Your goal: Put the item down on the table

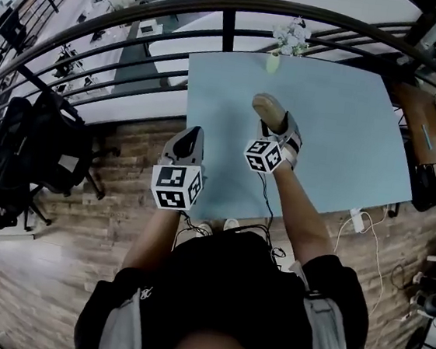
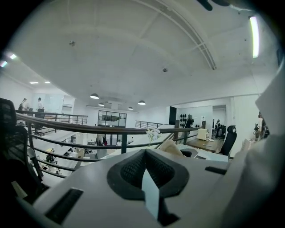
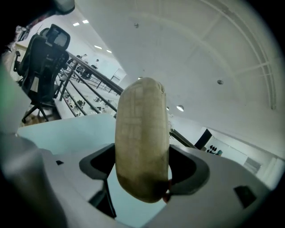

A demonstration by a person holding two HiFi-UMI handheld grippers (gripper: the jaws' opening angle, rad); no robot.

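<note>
Tan item [image 3: 142, 133], perhaps one bread loaf, clamped in right tongs [image 1: 276, 128] over one table [image 1: 339, 137]; left tongs [image 2: 147, 178] closed, empty.

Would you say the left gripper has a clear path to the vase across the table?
Probably yes: only bare table lies between left gripper and vase; right gripper, holding the item, sits aside.

Surroundings. A curved black railing [image 1: 229, 11] spans the top of the head view, and a spray of white flowers [image 1: 290, 36] stands just in front of it. A black office chair [image 1: 29, 152] sits at left on the wooden floor [image 1: 124, 171]. At right, a white power adapter [image 1: 357, 219] and a trailing white cable [image 1: 376, 258] lie near a brown desk [image 1: 425, 127]. Round ceiling lamps [image 2: 94, 96] and a light strip [image 2: 254, 35] show in the left gripper view.
</note>
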